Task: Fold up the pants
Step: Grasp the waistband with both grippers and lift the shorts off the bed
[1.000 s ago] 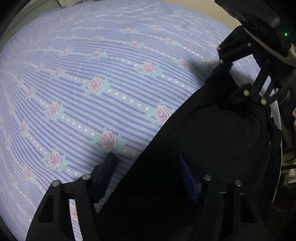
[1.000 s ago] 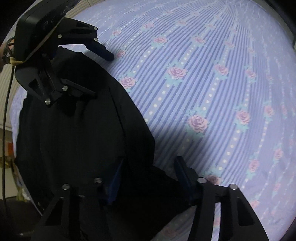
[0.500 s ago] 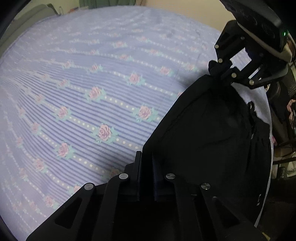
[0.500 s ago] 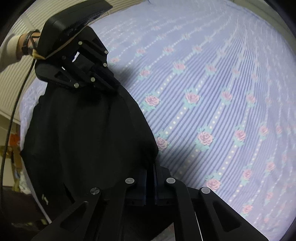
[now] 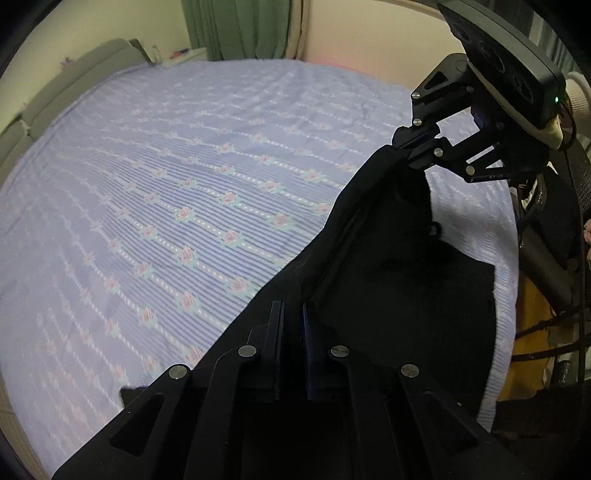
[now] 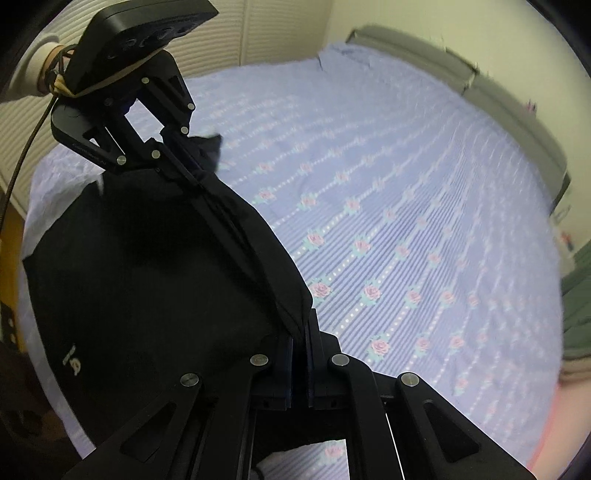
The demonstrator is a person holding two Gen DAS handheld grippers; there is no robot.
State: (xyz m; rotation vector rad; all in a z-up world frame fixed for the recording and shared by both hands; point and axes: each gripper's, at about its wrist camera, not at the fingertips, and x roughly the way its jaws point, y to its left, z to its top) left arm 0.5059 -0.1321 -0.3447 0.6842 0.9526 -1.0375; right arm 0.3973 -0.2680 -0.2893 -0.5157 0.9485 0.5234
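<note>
**A:** What is different about the pants (image 6: 147, 280) from a second ago?

**B:** They lay flat on the bedspread (image 5: 177, 192) then, with both tools open over one edge. Now that edge is up off the bed, pulled into a taut ridge between the two tools, and the rest hangs down from it to the near right corner of the bed.

**A:** So both have a hold?

**B:** Yes. The left gripper (image 5: 291, 321) has its jaws pressed nearly together with black cloth pinched between them. The right gripper (image 6: 300, 332) is the same, clamped on a bunched fold. In each view the other tool shows at the far end of the ridge, also closed on the cloth.

**A:** What does that mean for the fold?

**B:** I judge the grasp is done and the lift has begun; the carry-over is not yet made.

**A:** How does the garment look?

**B:** Plain black, soft, creased along the stretched edge, with a small pale mark (image 6: 72, 360) low on the hanging part in the right view. Beyond it the striped, rose-patterned bedspread runs far and left to a grey headboard (image 5: 74, 77) and green curtain (image 5: 240, 27).
</note>
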